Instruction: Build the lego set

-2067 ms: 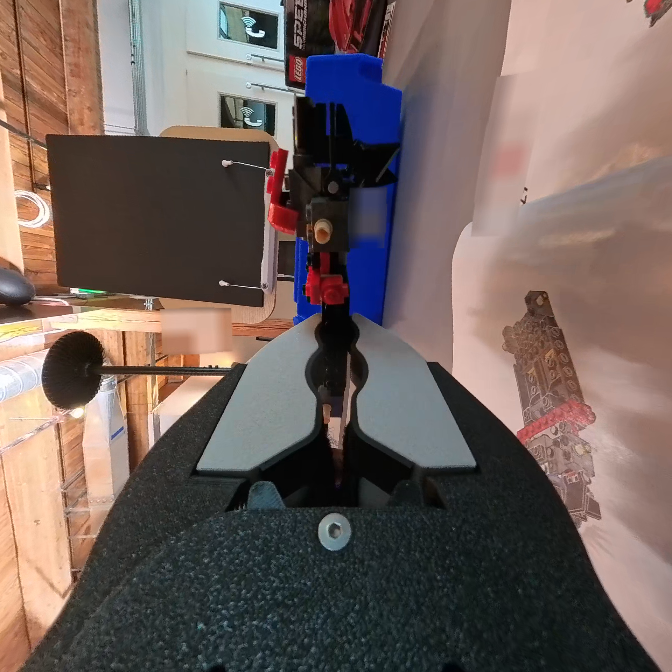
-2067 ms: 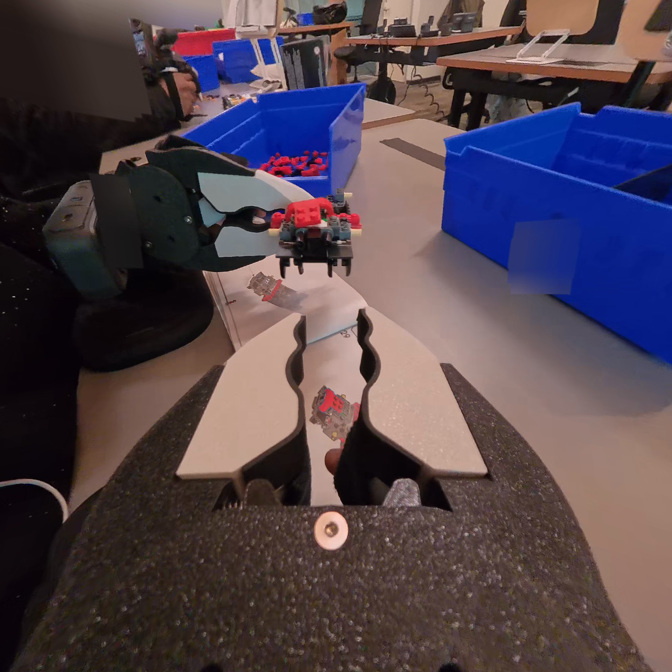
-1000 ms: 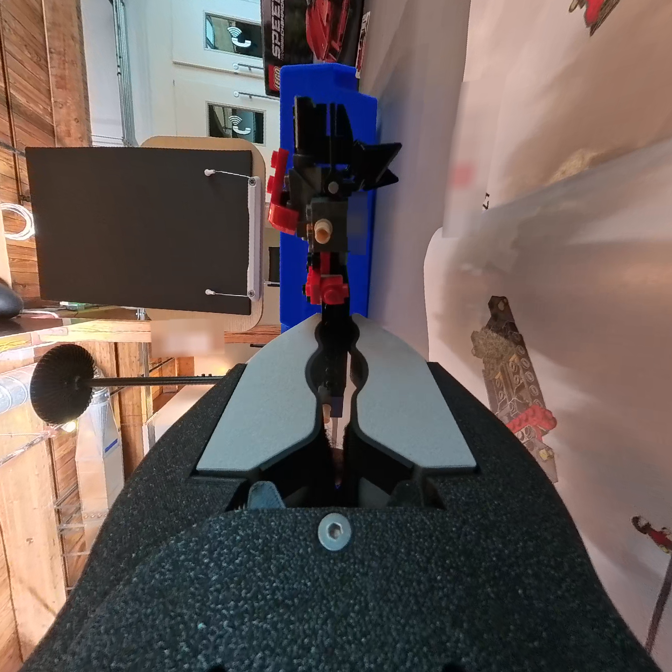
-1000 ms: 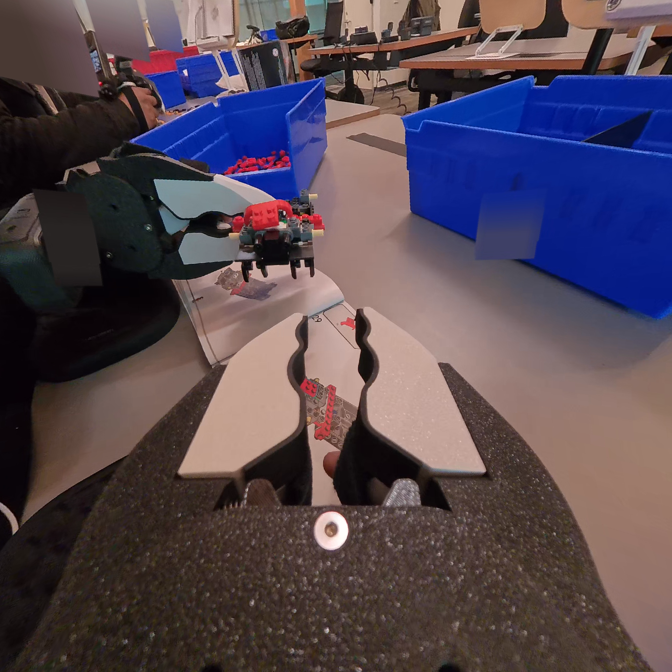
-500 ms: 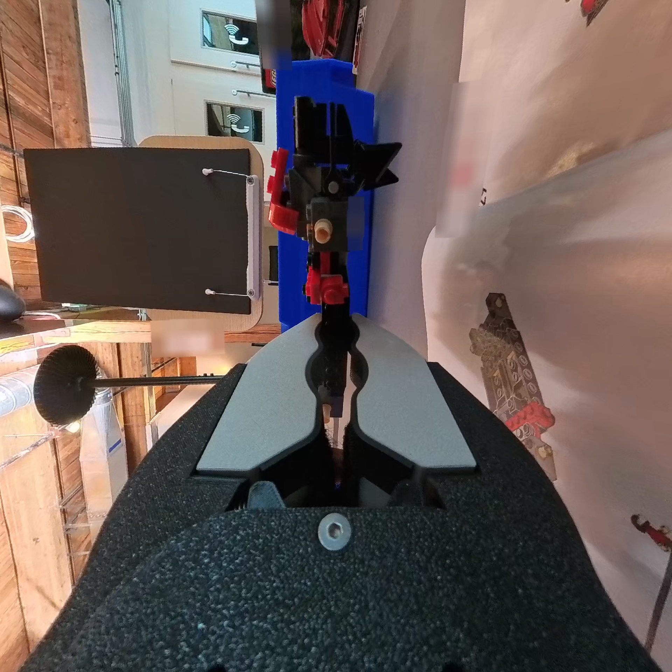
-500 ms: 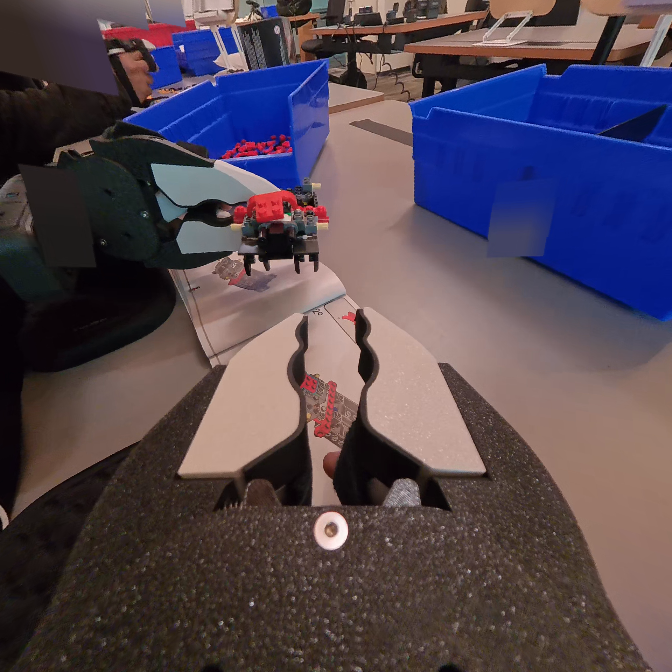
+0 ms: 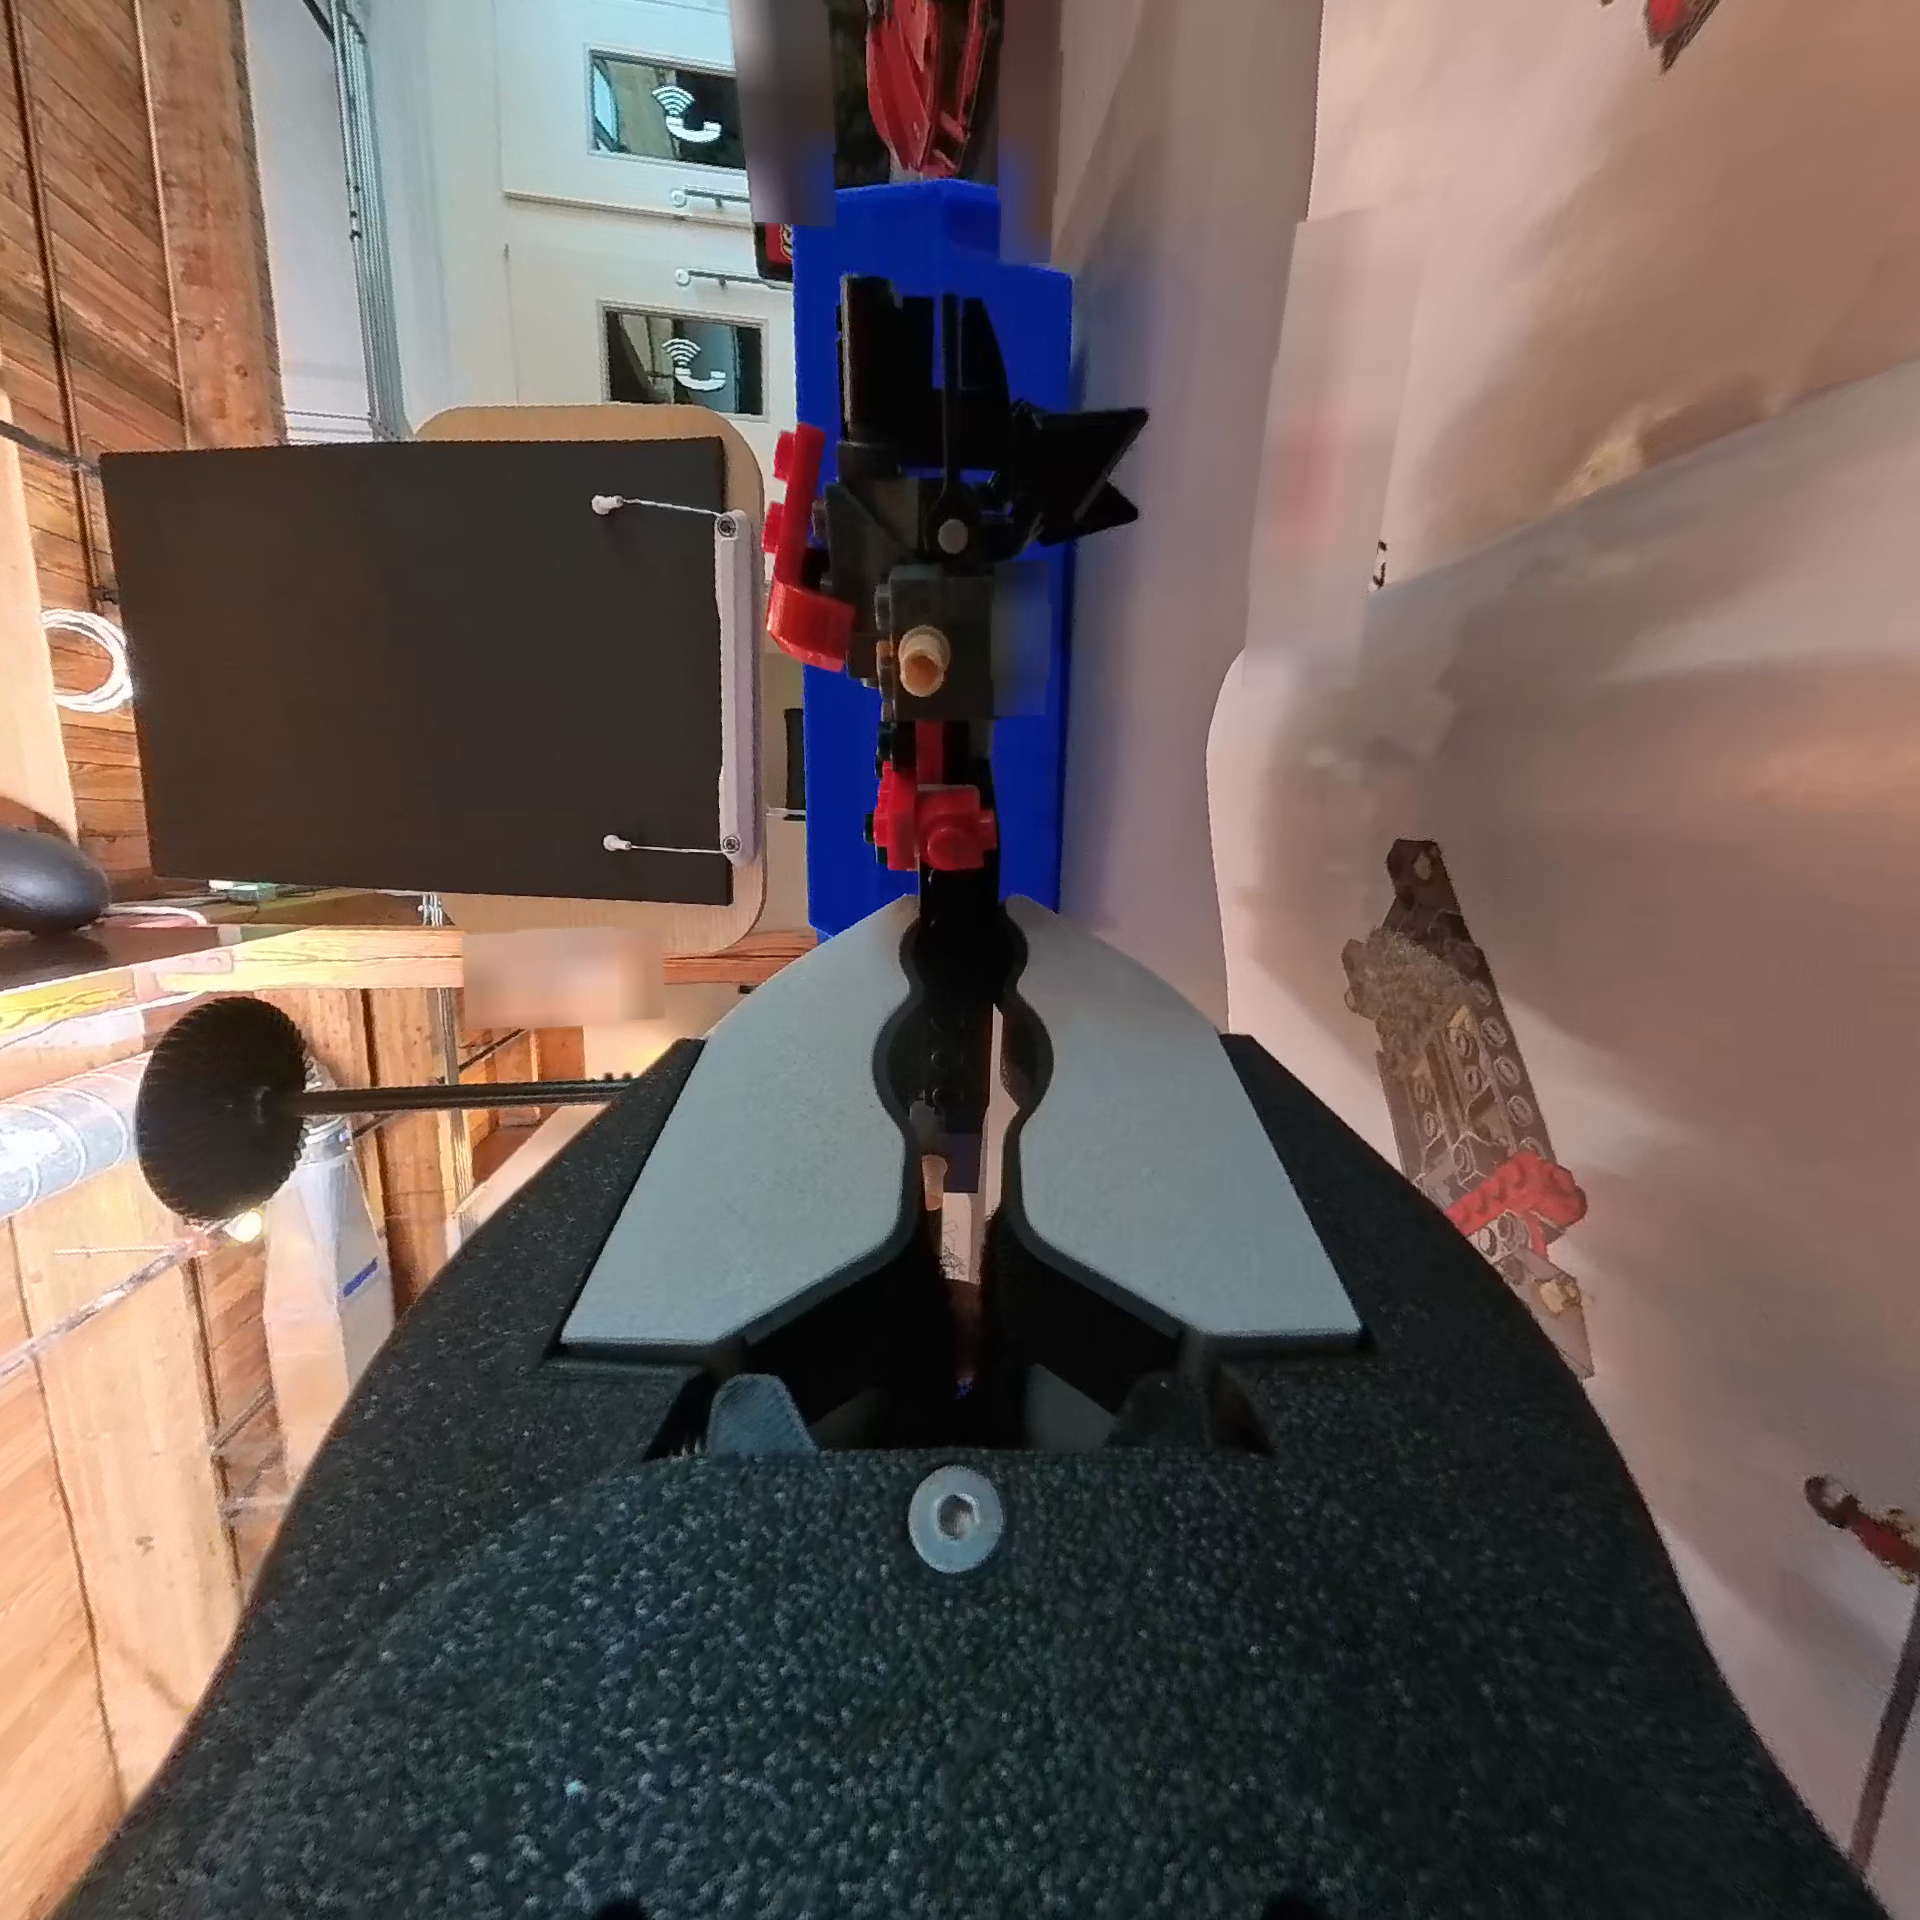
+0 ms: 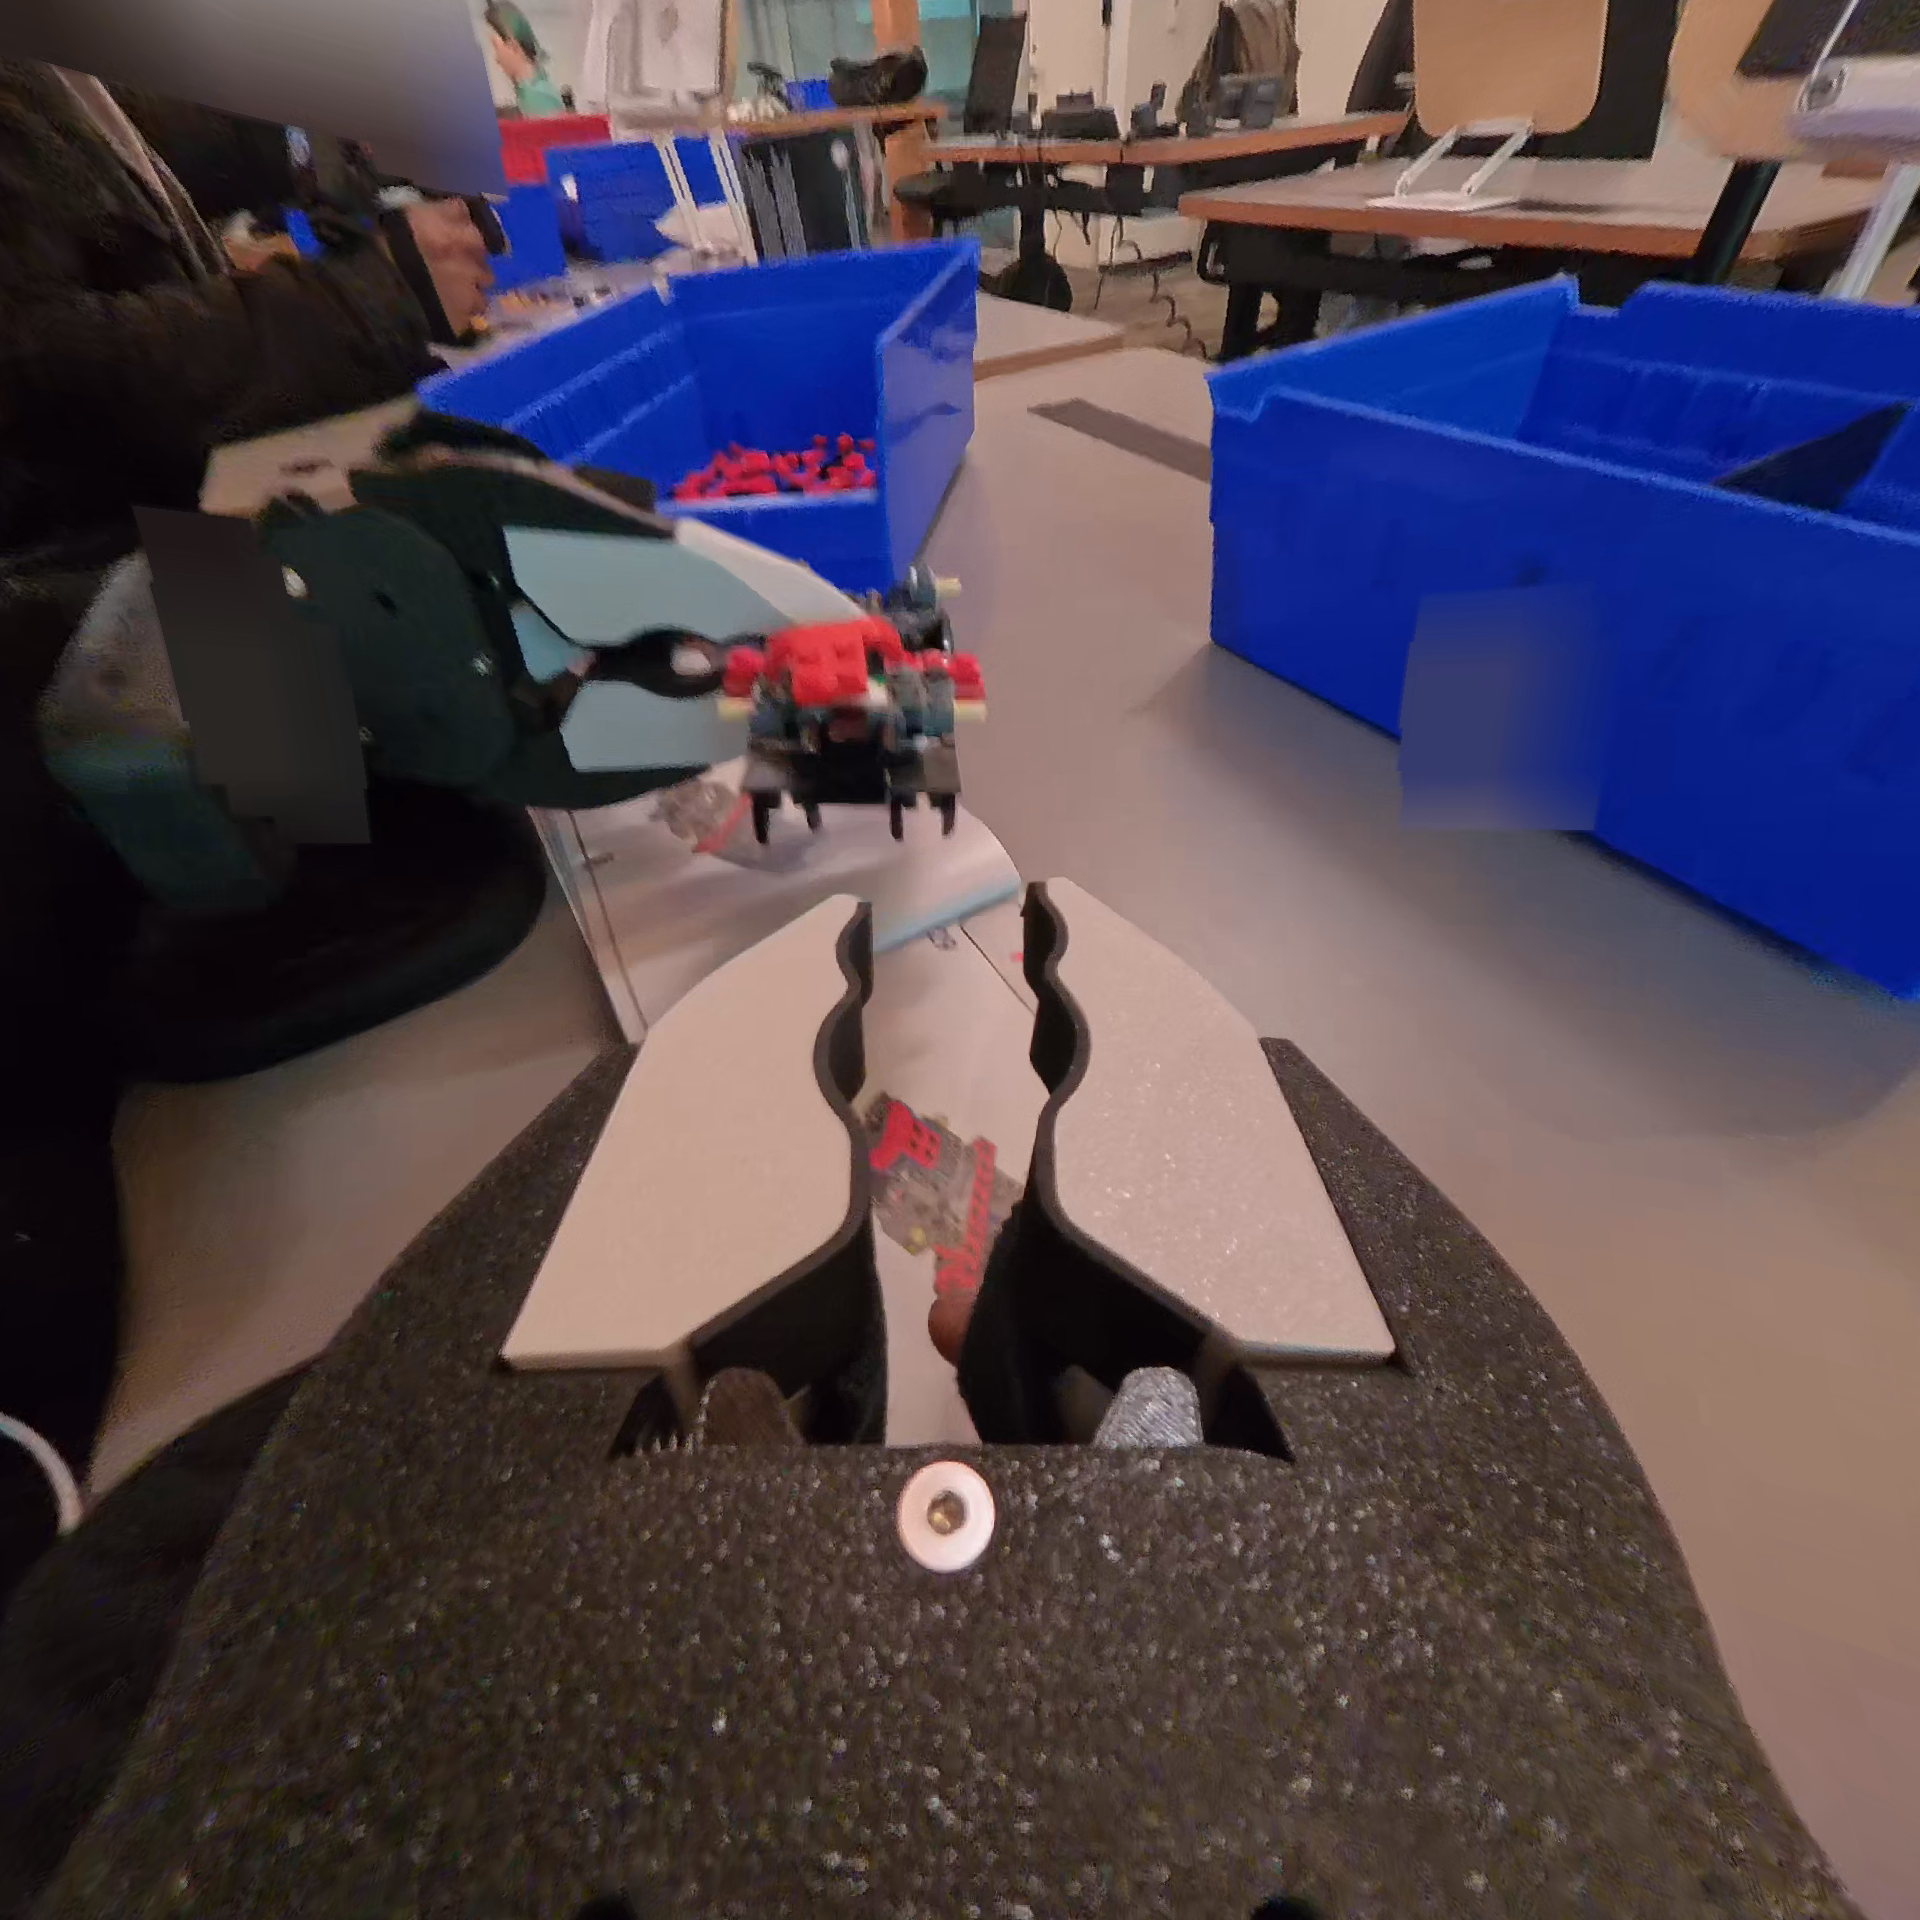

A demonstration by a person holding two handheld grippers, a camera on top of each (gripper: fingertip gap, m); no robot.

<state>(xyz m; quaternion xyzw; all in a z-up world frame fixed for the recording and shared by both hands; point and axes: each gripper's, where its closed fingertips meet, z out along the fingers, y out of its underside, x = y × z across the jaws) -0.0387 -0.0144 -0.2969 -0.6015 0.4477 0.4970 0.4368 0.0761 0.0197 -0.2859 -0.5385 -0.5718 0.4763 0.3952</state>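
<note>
Lego model (image 8: pixel 852 707) lengthwise out of left tool (image 8: pixel 727 686)

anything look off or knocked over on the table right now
Nothing stands out. The left hand-held gripper holds the half-built red and black lego car level above the open paper instruction booklet. The right hand-held gripper is open and empty. Loose red bricks stay inside the blue plastic bin.

Blue bins (image 8: pixel 1455 582) glossy plastic; table (image 8: pixel 1299 1039) matt grey; booklet (image 8: pixel 935 997) glossy paper
</note>
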